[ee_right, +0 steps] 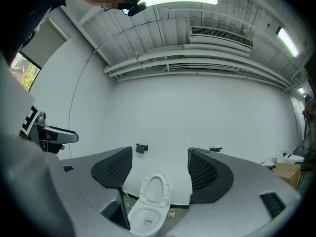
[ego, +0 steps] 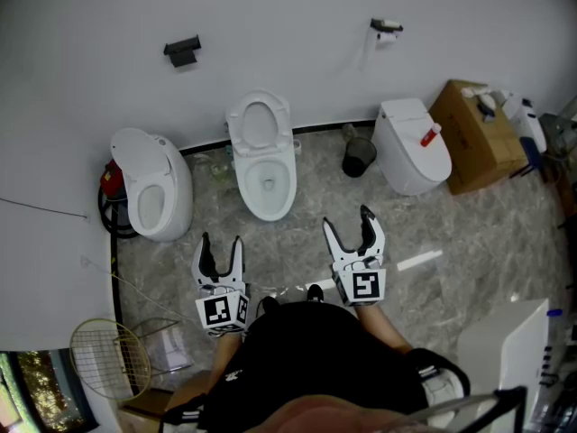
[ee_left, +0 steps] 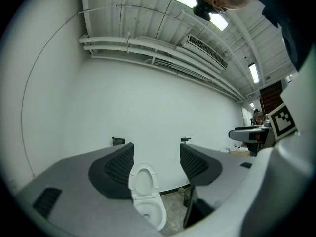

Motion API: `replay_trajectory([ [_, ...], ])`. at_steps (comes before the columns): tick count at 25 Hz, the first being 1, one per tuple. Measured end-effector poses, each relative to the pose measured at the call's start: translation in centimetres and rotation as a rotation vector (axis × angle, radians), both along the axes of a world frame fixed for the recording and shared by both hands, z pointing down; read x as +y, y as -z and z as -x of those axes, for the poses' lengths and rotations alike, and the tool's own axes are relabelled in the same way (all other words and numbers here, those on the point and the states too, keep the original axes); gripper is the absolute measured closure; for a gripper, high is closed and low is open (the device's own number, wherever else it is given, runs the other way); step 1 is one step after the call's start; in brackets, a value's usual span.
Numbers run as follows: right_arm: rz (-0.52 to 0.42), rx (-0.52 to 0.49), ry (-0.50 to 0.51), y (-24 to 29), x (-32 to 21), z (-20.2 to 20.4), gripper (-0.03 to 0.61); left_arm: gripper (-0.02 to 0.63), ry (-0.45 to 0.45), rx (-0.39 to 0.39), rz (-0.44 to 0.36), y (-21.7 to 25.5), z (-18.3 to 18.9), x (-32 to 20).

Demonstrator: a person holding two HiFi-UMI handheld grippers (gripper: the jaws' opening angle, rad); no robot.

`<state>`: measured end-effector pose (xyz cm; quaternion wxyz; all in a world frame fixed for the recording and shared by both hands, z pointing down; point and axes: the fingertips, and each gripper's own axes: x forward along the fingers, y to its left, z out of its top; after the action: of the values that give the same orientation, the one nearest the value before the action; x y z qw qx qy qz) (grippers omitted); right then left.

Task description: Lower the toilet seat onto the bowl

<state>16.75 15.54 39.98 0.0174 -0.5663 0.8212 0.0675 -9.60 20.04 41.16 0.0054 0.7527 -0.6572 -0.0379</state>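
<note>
The white toilet in the middle stands against the far wall, its seat [ego: 259, 124] raised upright over the open bowl [ego: 269, 184]. Both grippers hover a short way in front of it, apart from it and pointing level at it. My left gripper [ego: 222, 242] is open with nothing between its jaws; through them the left gripper view shows the seat [ee_left: 143, 181] and bowl [ee_left: 154, 214]. My right gripper [ego: 347, 219] is also open and empty. The right gripper view frames the raised seat [ee_right: 154, 191] and bowl [ee_right: 145, 222] between the open jaws of the right gripper [ee_right: 160, 157].
A second toilet [ego: 149, 188] stands at the left, a third with its lid shut [ego: 413, 147] at the right. A black bin [ego: 359, 156] sits between the middle and right toilets. A cardboard box [ego: 473, 133] is at far right, a racket [ego: 108, 359] near left.
</note>
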Motion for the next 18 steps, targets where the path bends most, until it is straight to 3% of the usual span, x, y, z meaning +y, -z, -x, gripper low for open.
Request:
replay_trajectory([
  [9, 0.033, -0.045, 0.007, -0.4, -0.3, 0.1, 0.144, 0.174, 0.0, -0.021, -0.001, 0.2, -0.3, -0.3],
  [12, 0.047, -0.045, 0.011, -0.7, -0.3, 0.2, 0.137, 0.16, 0.0, -0.058, -0.012, 0.1, -0.6, -0.3],
  [18, 0.084, -0.068, 0.0, -0.5, -0.1, -0.1, 0.137, 0.157, -0.015, -0.057, 0.004, 1.1, -1.0, -0.2],
])
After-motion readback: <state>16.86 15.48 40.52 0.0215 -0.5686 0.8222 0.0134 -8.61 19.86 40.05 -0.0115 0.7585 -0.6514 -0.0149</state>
